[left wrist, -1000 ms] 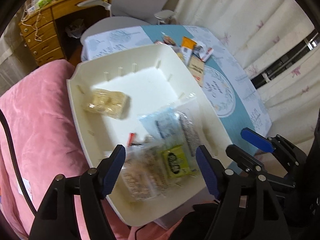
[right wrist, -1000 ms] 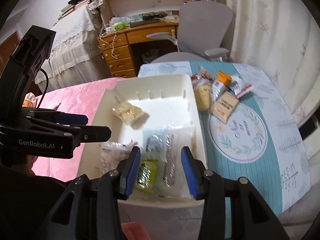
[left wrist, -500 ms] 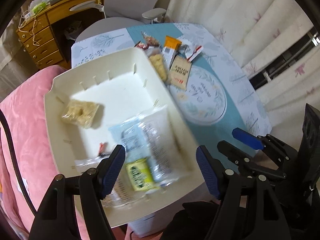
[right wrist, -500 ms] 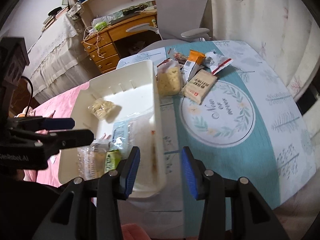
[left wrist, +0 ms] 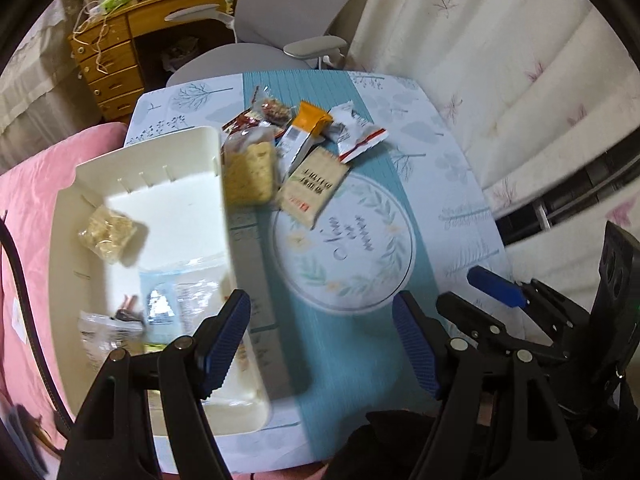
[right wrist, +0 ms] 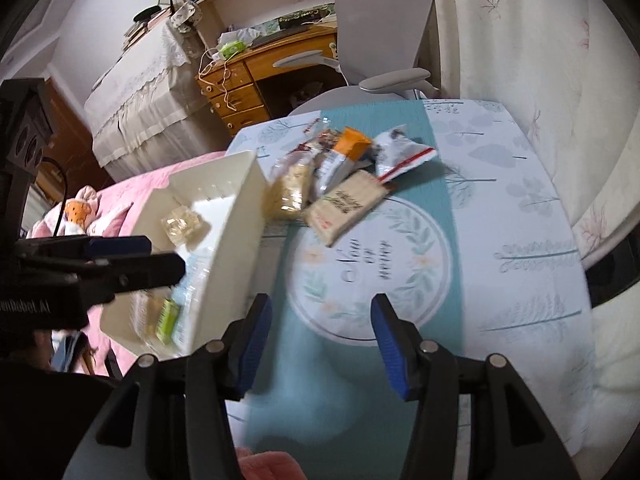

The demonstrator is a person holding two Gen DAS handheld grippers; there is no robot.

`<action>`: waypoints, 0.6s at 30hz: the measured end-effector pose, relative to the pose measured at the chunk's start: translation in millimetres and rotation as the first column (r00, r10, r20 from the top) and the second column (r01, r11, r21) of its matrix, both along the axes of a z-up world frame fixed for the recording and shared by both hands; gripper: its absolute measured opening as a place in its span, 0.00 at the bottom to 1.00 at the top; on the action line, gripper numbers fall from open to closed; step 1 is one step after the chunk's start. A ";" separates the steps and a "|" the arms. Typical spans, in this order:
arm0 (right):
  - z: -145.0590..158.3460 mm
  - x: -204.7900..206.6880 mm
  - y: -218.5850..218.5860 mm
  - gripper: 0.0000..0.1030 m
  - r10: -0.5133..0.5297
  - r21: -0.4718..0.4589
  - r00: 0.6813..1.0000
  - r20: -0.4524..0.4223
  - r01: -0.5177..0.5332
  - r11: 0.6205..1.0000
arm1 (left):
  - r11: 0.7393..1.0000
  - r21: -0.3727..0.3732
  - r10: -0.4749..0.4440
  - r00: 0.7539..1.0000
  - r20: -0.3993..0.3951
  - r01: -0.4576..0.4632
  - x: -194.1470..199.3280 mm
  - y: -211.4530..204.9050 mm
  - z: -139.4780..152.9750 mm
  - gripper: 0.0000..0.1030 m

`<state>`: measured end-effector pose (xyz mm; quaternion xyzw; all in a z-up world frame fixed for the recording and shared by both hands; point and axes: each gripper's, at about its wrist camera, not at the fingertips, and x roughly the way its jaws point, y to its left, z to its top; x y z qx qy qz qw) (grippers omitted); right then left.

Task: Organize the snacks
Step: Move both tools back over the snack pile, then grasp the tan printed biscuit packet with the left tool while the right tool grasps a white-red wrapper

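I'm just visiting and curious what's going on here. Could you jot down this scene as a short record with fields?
Setting: table with a leafy teal cloth, office chair and wooden desk behind
Bin: white bin at the table's left edge, several packets already inside
Loose snacks: pile on the cloth beside the bin's far corner
Left hand-held gripper: open, empty, over the cloth
Right hand-held gripper: opening, empty, over the cloth
Task state: pile not yet in the bin

Bin's (left wrist: 218,208) near packets (left wrist: 164,312) perhaps motion-blurred.
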<state>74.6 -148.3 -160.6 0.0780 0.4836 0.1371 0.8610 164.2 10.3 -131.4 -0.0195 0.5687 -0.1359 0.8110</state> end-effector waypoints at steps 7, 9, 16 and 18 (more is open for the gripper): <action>-14.0 11.0 -53.8 0.51 -0.041 0.057 0.998 -0.050 0.044 0.997 | 0.998 0.066 0.005 0.998 0.059 -0.009 4.3 -35.9 -7.3 0.70; -14.9 14.7 -64.1 0.51 -0.055 0.076 0.997 -0.051 0.058 0.995 | 0.996 0.084 -0.013 0.996 0.087 0.006 6.3 -44.5 -9.7 0.70; -5.6 47.6 -87.2 0.52 -0.064 0.044 0.998 -0.020 0.065 0.997 | 0.987 0.161 -0.042 0.986 0.160 0.016 23.1 -68.6 -29.7 0.70; -1.0 59.1 -90.9 0.58 -0.062 0.034 0.998 -0.012 0.063 0.997 | 0.982 0.190 -0.046 0.984 0.175 0.013 30.4 -75.6 -38.2 0.70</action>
